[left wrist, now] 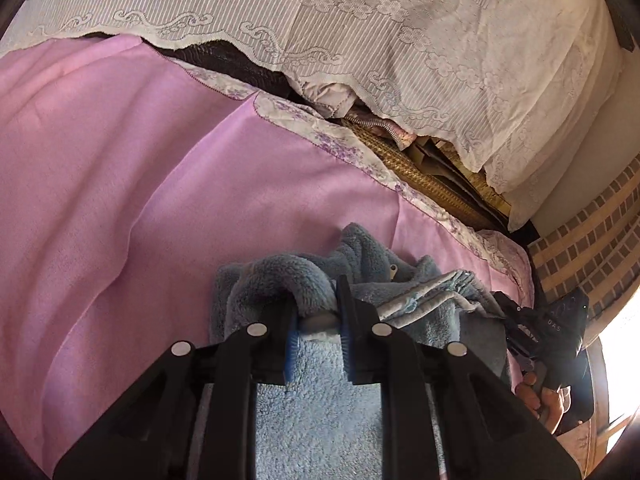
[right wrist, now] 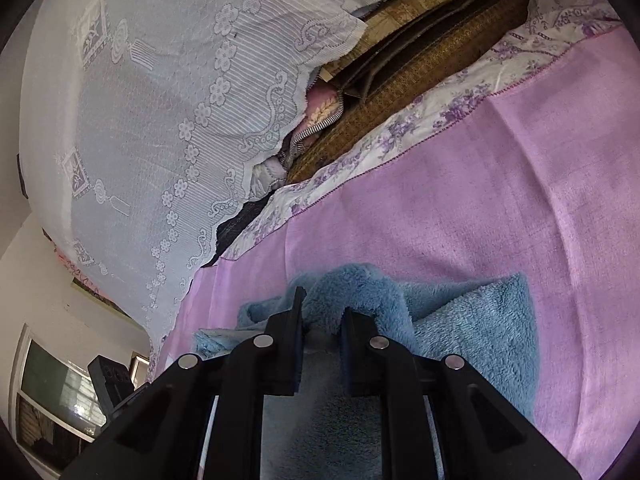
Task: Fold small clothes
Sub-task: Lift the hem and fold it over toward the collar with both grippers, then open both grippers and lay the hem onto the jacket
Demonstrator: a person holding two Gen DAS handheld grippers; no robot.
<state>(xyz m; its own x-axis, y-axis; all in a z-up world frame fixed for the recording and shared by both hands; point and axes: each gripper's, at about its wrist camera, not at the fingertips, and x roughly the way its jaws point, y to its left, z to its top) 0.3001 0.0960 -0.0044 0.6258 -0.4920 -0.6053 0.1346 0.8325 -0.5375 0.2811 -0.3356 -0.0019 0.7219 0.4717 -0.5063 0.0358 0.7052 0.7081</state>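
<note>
A fluffy blue garment (left wrist: 320,392) is lying bunched on a pink sheet (left wrist: 120,208) that is covering the bed, sitting at the lower centre of both views. In the left wrist view the left gripper (left wrist: 318,320) is reaching up from the bottom edge, its two black fingers (left wrist: 286,328) pressing in on a rolled, whitish-edged fold of the garment, so it is clamped on the fabric; a light-trimmed edge of the cloth is trailing off toward the right of the frame. At the lower right of that view the right gripper (left wrist: 516,328) is showing as a dark shape with a hand (left wrist: 540,400) wrapped around its handle. In the right wrist view the right gripper (right wrist: 322,316) is likewise coming up from the bottom edge, its fingers (right wrist: 294,320) closing on a raised hump of the blue pile, while a flatter fold of the garment (right wrist: 480,332) is spreading toward the lower right over the pink sheet (right wrist: 480,200). A floral-printed border (right wrist: 400,132) is running along the far edge of the sheet, and beyond it a white lace cover (right wrist: 160,120) is draping over stacked items, filling the upper left of that frame. A window (right wrist: 52,400) is glowing at the lower left.
</note>
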